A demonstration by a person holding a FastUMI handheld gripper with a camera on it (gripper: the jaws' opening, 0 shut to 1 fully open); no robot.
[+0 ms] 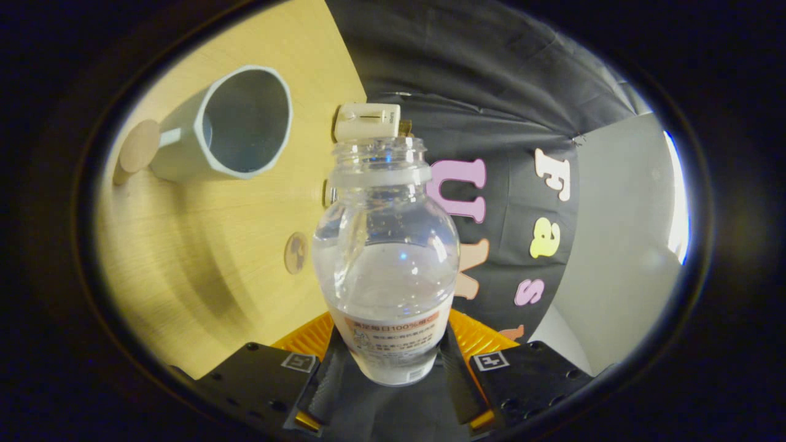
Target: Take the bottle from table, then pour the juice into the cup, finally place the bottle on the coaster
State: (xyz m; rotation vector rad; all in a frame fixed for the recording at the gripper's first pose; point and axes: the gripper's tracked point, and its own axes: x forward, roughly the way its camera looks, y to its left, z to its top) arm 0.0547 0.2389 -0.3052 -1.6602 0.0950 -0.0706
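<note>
The gripper (pixel 387 362) clamps the uncapped bottle (pixel 385 258), lifted and tilted. Pouring into the cup (pixel 236 126) looks underway; the coaster (pixel 139 146) waits.

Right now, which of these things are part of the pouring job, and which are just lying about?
Part of the job:
- bottle, uncapped, clamped between the gripper fingers
- cup on the wooden table
- round coaster behind the cup

Just lying about:
- small cream box beyond the bottle's mouth
- small round disc on the table
</note>
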